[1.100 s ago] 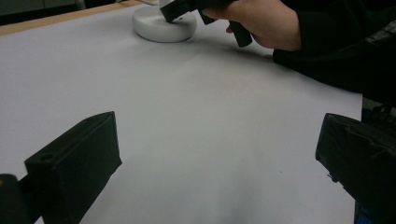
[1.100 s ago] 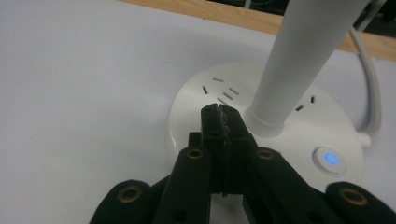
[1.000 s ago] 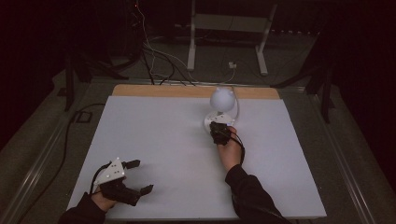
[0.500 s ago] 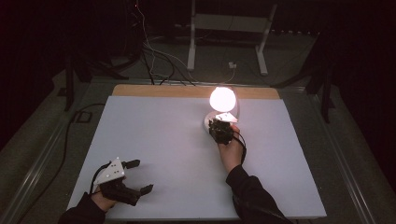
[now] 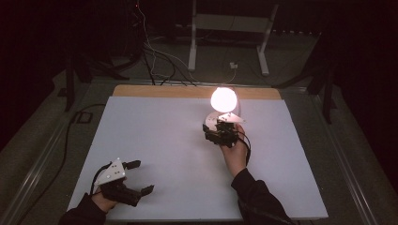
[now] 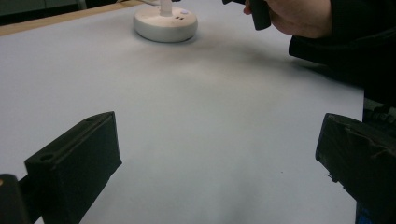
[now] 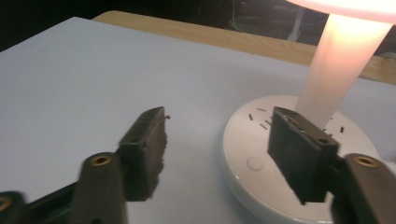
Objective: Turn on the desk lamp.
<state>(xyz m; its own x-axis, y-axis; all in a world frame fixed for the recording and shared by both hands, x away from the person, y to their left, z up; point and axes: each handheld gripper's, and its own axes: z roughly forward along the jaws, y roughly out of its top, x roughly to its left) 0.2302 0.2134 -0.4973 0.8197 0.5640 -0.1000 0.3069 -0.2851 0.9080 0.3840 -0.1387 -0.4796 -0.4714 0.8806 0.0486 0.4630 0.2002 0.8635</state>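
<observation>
Both grippers I see gaping wide, holding nothing — right gripper (image 7: 217,149) over the lit lamp (image 5: 223,99) base (image 7: 261,154), left gripper (image 5: 133,177) near the table (image 5: 159,131) edge

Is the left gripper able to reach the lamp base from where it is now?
Probably yes. The left gripper, jaws open, rests at the near left corner, and bare white table lies between it and the lamp base. The right gripper beside the base may crowd it.
</observation>
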